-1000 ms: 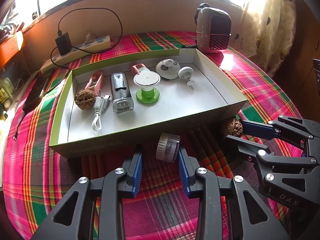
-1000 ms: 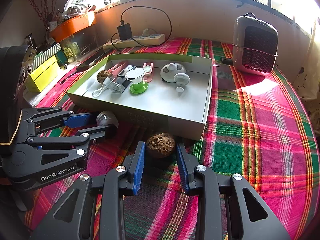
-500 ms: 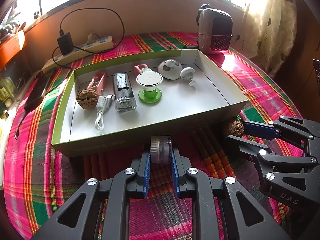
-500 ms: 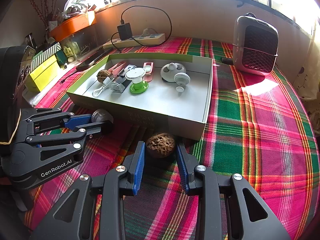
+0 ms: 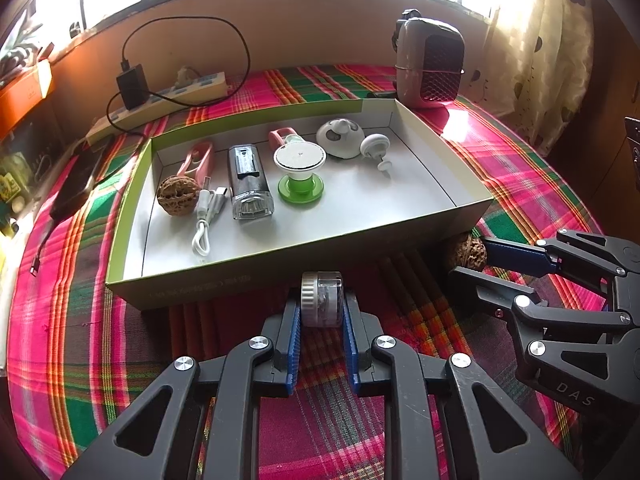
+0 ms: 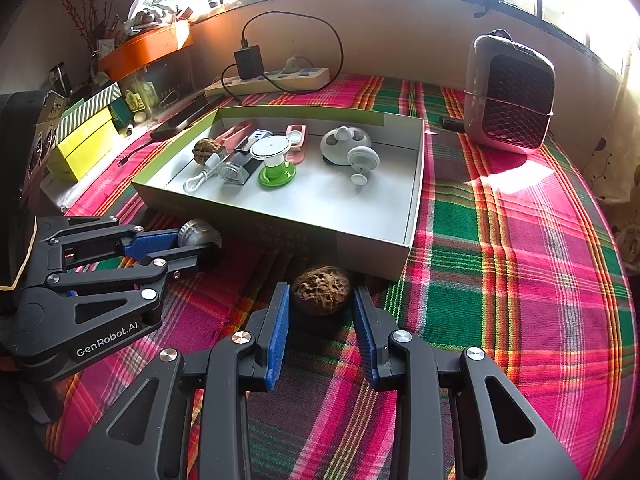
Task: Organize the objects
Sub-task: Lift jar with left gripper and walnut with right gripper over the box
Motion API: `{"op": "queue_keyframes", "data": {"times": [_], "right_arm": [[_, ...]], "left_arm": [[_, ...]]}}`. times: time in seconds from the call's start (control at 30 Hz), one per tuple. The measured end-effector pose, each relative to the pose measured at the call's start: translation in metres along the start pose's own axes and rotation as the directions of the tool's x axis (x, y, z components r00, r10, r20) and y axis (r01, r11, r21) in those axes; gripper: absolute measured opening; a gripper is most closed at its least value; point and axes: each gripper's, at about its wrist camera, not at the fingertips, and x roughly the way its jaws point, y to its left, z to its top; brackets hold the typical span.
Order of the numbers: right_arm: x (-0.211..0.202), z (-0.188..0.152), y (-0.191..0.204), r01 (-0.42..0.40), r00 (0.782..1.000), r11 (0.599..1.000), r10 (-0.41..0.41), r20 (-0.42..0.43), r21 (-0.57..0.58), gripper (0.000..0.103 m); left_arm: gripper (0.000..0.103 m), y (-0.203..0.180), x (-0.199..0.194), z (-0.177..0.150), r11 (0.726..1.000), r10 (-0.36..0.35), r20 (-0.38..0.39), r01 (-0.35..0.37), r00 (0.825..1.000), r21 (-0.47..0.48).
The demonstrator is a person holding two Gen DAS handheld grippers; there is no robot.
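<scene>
- Left gripper point(image 5: 322, 312): over the last second its jaws came in from wide apart and are now clenched on the small jar point(image 5: 322, 299), which sits just outside the box's point(image 5: 280, 262) near wall.
- Right gripper point(image 6: 322, 312): unchanged — jaws released, straddling the walnut point(image 6: 322, 289) on the tablecloth point(image 6: 520, 280), not gripping.
- Judgement: jar secured — ready to lift into the box; walnut still needs closing on.

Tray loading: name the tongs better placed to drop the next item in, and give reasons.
Left. The left tongs are shut on the small clear round jar with the ribbed lid, just before the open green-rimmed cardboard tray. The right tongs only straddle the brown wrinkled walnut, open.
</scene>
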Motion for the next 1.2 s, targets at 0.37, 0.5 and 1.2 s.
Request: {"op": "queue_keyframes", "data": {"times": [0.37, 0.5, 1.2], "right_arm": [[-0.013, 0.005, 0.004, -0.007, 0.999, 1.000, 0.007, 0.035, -0.002, 0.032], [-0.019, 0.009, 0.005, -0.005, 0.999, 1.000, 0.005, 0.052, 0.001, 0.032], [-0.016, 0.050, -0.004, 0.023, 0.996, 1.000, -0.022, 0.084, -0.007, 0.032]], "left_arm": [[0.017, 0.001, -0.018, 0.001, 1.000, -0.007, 0.042, 0.007, 0.999, -0.005], [0.017, 0.002, -0.024, 0.004, 1.000, -0.006, 0.057, 0.007, 0.998, -0.008], [0.017, 0.018, -0.025, 0.032, 0.999, -0.014, 0.085, 0.017, 0.996, -0.041]]}}
